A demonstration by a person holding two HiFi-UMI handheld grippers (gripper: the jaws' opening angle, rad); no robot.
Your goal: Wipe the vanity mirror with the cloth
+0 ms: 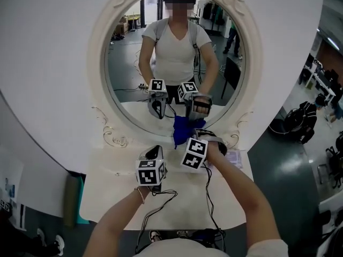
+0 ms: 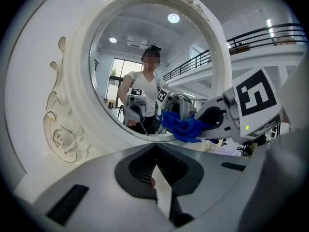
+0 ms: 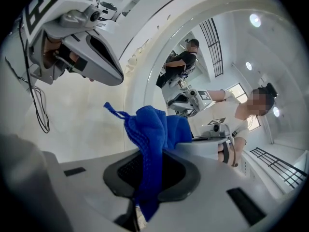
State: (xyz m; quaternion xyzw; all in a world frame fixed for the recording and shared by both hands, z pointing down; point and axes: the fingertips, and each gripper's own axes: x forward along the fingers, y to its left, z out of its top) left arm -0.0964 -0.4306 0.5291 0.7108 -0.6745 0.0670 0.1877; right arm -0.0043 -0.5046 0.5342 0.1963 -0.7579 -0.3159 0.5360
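From the head view, your right gripper (image 1: pixel 186 139) is clenched on the blue cloth (image 1: pixel 180 129). The cloth hangs at the bottom edge of the mirror (image 1: pixel 126 63), at or very near the glass.

In the left gripper view, your left gripper (image 2: pixel 154 151) sits below the mirror with its jaws closed on nothing.

In the right gripper view, the cloth looks soft, light and floppy, and it is bunched between the jaws. I'd judge that a fuller bite near its middle would give you a firmer wiping pad.

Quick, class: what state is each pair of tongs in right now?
Left tongs: closed, holding nothing.
Right tongs: closed on the cloth.
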